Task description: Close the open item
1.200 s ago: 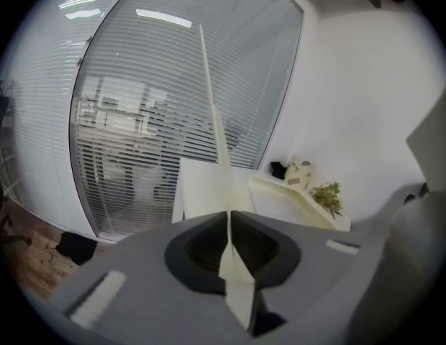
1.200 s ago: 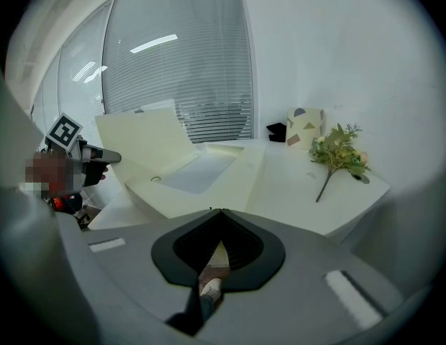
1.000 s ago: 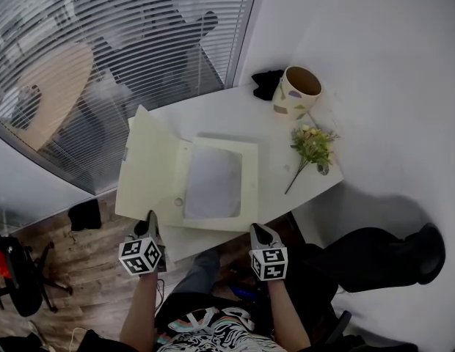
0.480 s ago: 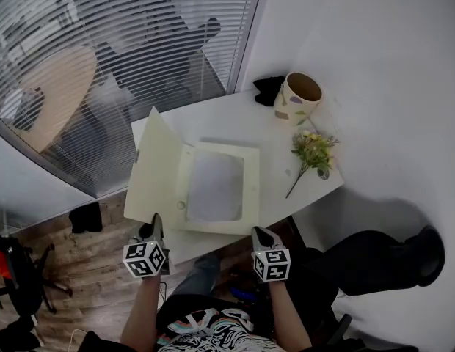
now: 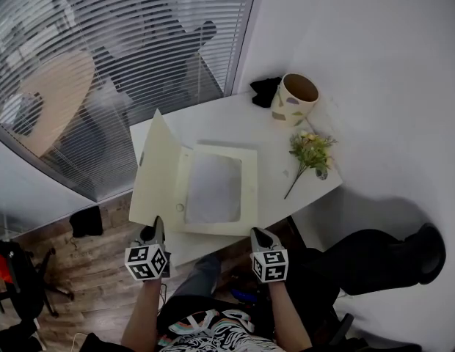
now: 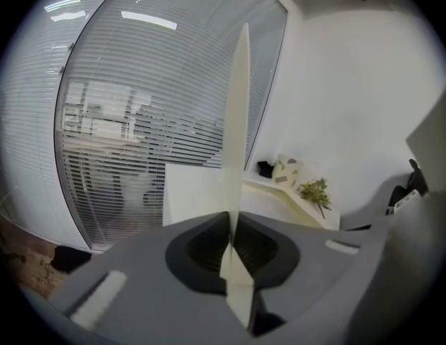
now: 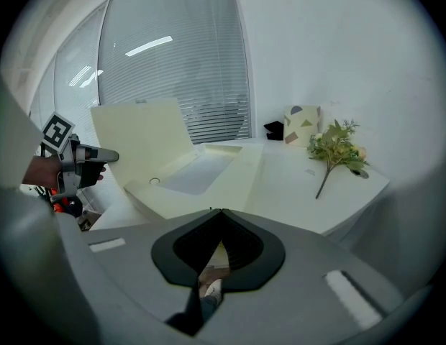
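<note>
We're gripping the cover of the folder with the left gripper. Its fingers are shut tight on the cover's near edge; in the left gripper view the cover is running edge-on straight up from between the fingers. A second ago that grip was still closing, now it's fully pinched.

The change is that the cover is standing steeper than a second ago. It was lying back, away from the right fingers, and now it's tilting up towards vertical, hinged along the folder's left side. So the close is under way, roughly at the halfway point by our read, with the cover not yet past upright.

The right gripper is hanging just short of the folder's near edge, fingers together and gripping nothing. In its own view the shut tips are meeting over only the floor and a shoe, with the folder straight ahead of them and the left gripper off to their left on the raised cover.

The folder's base is lying flat on the tabletop, just beyond both sets of fingers, with a pale sheet inside. The cup and flowers are sitting well beyond the right fingers, clear of the cover's swing.

Next, probably, we're swinging the cover over towards the right fingers and laying it down on the base. The thin cover may flex or slip in the pinch.
</note>
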Demonstrator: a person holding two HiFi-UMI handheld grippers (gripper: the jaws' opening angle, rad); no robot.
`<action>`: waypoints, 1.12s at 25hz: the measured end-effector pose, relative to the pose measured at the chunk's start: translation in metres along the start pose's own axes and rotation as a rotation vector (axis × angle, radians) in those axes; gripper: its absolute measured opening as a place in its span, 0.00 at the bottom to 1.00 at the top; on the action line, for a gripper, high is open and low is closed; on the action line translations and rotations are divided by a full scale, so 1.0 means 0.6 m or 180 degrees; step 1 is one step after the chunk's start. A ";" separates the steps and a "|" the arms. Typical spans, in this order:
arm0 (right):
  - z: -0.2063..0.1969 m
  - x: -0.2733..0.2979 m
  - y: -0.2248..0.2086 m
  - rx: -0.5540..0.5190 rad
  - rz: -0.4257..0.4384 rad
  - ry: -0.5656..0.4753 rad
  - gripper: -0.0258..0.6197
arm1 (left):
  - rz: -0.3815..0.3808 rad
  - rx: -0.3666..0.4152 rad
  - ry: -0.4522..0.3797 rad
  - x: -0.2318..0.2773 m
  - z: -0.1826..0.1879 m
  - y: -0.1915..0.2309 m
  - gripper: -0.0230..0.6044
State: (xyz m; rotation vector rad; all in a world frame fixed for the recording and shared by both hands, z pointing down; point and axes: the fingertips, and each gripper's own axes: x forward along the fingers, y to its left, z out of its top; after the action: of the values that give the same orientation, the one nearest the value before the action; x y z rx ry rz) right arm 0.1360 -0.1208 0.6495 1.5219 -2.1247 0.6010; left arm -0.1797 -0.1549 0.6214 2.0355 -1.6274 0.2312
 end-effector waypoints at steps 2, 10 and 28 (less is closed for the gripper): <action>0.000 0.000 -0.002 0.0002 -0.0015 -0.0022 0.04 | -0.0019 0.0044 0.0002 0.000 0.003 -0.006 0.13; 0.000 0.000 -0.004 0.0072 -0.0003 -0.0104 0.04 | -0.0089 0.0221 -0.0005 0.001 0.010 -0.033 0.14; 0.003 -0.002 0.002 0.0013 -0.0007 -0.0107 0.04 | -0.0270 0.0910 0.0080 0.002 0.015 -0.110 0.17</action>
State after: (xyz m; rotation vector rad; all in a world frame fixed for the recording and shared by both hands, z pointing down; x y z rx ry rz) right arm 0.1349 -0.1205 0.6474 1.5466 -2.1477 0.5831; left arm -0.1184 -0.1507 0.5953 2.2964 -1.5616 0.4809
